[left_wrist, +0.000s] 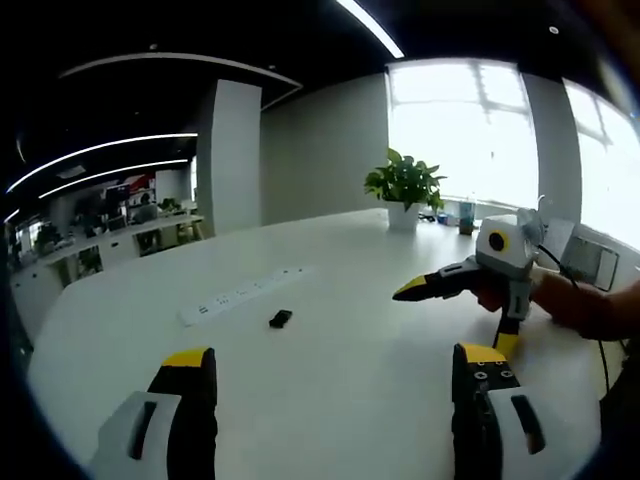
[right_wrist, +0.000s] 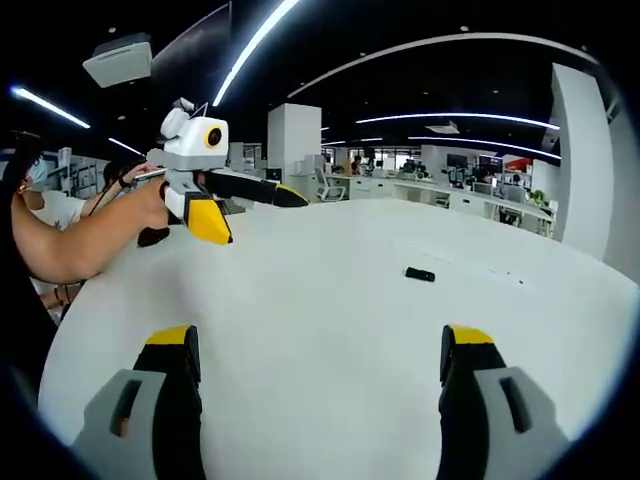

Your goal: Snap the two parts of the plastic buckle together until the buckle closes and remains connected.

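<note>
In the left gripper view my left gripper [left_wrist: 333,372] hangs with jaws apart over the white table [left_wrist: 330,330]; the buckle [left_wrist: 281,319] lies ahead beside a power strip [left_wrist: 243,294], plant [left_wrist: 404,184] far right. In the right gripper view my right gripper [right_wrist: 322,354] gapes too, buckle [right_wrist: 420,274] far right.

Smooth matt white table [left_wrist: 330,390], black plastic buckle [left_wrist: 281,319].
</note>
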Demonstrator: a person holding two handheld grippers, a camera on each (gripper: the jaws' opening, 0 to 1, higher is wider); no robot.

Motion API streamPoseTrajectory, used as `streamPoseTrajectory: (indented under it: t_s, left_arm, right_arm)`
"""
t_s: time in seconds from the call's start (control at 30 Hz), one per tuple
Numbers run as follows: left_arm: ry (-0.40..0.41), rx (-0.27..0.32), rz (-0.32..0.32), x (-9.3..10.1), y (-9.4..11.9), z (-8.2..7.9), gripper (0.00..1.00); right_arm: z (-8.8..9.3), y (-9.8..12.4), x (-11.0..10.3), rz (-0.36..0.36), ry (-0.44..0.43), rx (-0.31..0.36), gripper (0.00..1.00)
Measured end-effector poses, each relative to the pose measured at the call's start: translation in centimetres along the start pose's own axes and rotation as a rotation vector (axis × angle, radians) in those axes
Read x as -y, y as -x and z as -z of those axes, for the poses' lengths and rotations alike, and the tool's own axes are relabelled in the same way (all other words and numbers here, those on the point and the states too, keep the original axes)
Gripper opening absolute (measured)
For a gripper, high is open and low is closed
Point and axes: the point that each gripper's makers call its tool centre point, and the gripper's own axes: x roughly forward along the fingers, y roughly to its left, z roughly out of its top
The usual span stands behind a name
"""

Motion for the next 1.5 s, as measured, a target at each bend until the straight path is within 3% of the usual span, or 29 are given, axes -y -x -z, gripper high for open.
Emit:
streamPoseTrajectory:
  t_s: [0.8, 1.3, 1.5]
  left_arm:
    - [0.014, -0.001, 0.016, 2.2, 2.1, 0.9, 0.99]
    - [0.042, 0.042, -0.011, 2.7, 3.9, 1.1, 0.99]
    - [0.059, 0.057, -0.024, 1.9, 4.0, 1.2, 0.99]
  right_arm:
    - [0.1, -0.1, 0.7, 0.019, 0.001, -0.002, 1.0]
    - [-0.1, 0.0, 0.6, 0.028, 0.003, 0.009, 1.0]
    - [-0.3, -0.1, 0.6, 0.026, -0.003, 0.015, 1.0]
